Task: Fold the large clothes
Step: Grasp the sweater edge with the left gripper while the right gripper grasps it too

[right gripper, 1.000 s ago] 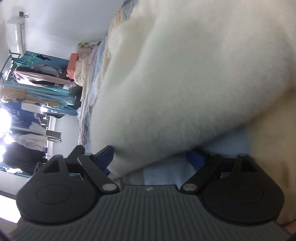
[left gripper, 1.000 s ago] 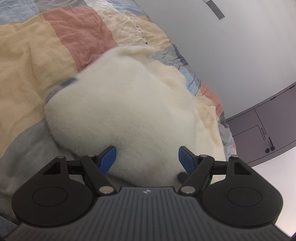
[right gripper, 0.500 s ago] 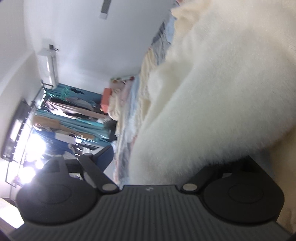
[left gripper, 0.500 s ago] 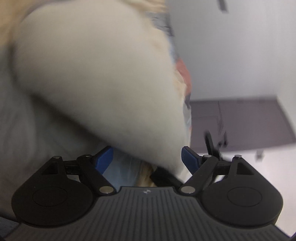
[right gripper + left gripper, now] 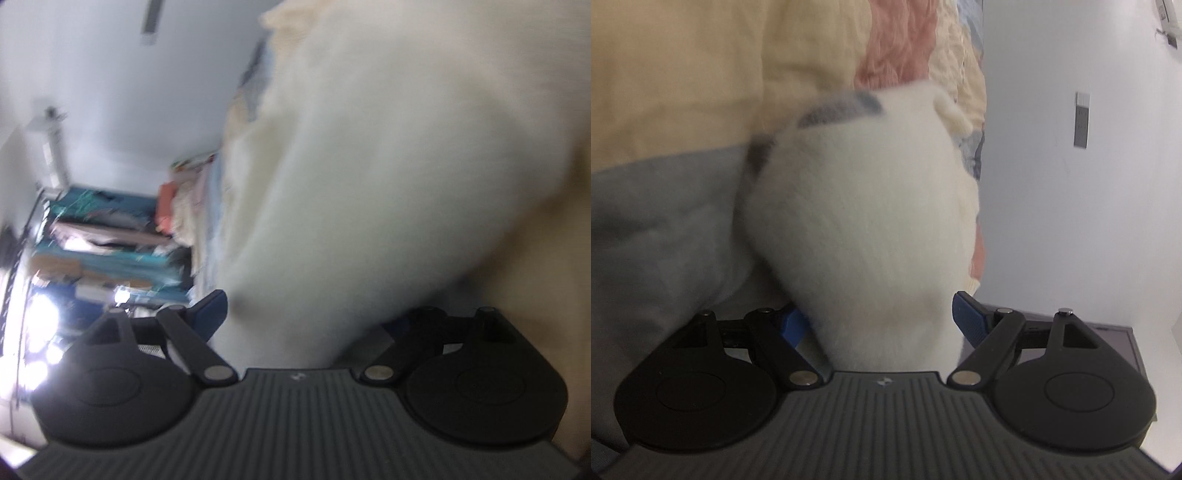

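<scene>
The bed is the biggest thing here, covered by a patchwork quilt with cream, pink and grey patches. In the left wrist view it fills the side from 9 to 12 o'clock.

On the quilt lies the fluffy white garment, gathered into a thick, rounded bundle with a grey-blue trim at its far end, toward 11 o'clock. In the right wrist view the same garment takes nearly all the space from 12 to 4 o'clock, and this picture is blurred.

A pale wall stands at 3 o'clock of the bed. In the right wrist view a rack of hanging clothes shows at 9 o'clock, with strong light below it. A dark cabinet sits low at 4 o'clock in the left wrist view.

The left gripper has its tongs spread wide, and the near end of the bundle bulges between them. One blue pad stands just beside the fleece, and the other is partly covered by it. I see no squeezing.

The right gripper is also spread wide. The fleece lies between its tongs and hides the pad at 4 o'clock, while the other pad stands free at the garment's edge.

A small grey switch plate is on the wall at 2 o'clock.
</scene>
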A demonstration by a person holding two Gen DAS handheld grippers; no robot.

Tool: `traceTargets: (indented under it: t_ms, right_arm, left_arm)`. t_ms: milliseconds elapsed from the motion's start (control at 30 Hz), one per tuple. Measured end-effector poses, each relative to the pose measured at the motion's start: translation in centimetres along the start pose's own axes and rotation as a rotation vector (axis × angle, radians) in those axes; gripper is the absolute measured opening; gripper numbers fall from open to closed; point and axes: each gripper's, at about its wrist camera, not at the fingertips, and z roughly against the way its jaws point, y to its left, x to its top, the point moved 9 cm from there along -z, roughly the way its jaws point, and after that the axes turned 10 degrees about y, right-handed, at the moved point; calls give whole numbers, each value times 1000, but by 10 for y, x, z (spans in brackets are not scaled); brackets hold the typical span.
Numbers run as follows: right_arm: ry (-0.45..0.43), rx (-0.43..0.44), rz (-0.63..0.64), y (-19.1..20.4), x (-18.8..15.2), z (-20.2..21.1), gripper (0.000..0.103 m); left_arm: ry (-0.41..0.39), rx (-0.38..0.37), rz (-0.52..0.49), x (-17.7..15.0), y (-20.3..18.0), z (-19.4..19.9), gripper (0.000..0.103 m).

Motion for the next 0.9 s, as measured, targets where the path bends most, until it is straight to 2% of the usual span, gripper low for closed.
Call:
traceTargets:
  t_ms: [100, 167, 333, 533, 667, 733, 800, 900]
  right_arm:
    - [-85, -40, -13, -3, 7, 19, 89]
    - [-105, -43, -20, -4, 8, 24, 89]
    - [-195, -113, -11, -14, 16, 33, 89]
    - [-232, -163, 1, -23, 26, 32, 87]
    - [-242, -190, 27, -21, 27, 33, 74]
    - [-244, -219, 75, -17, 26, 36, 62]
    - [-246, -234, 126, -9, 25, 39, 46]
    - [-260, -229, 168, 0, 25, 44, 38]
  left_arm:
    - [-25, 3, 12, 5, 3, 5, 83]
    - [-44, -1, 15, 9, 5, 11, 82]
    - [-78, 41, -35, 11, 6, 20, 80]
    - [-99, 76, -40, 17, 11, 20, 77]
    - [-110, 117, -73, 22, 7, 14, 70]
    - [-125, 128, -81, 23, 7, 14, 57]
    - [-142, 131, -96, 22, 6, 16, 48]
    - [-167, 140, -151, 18, -3, 21, 39]
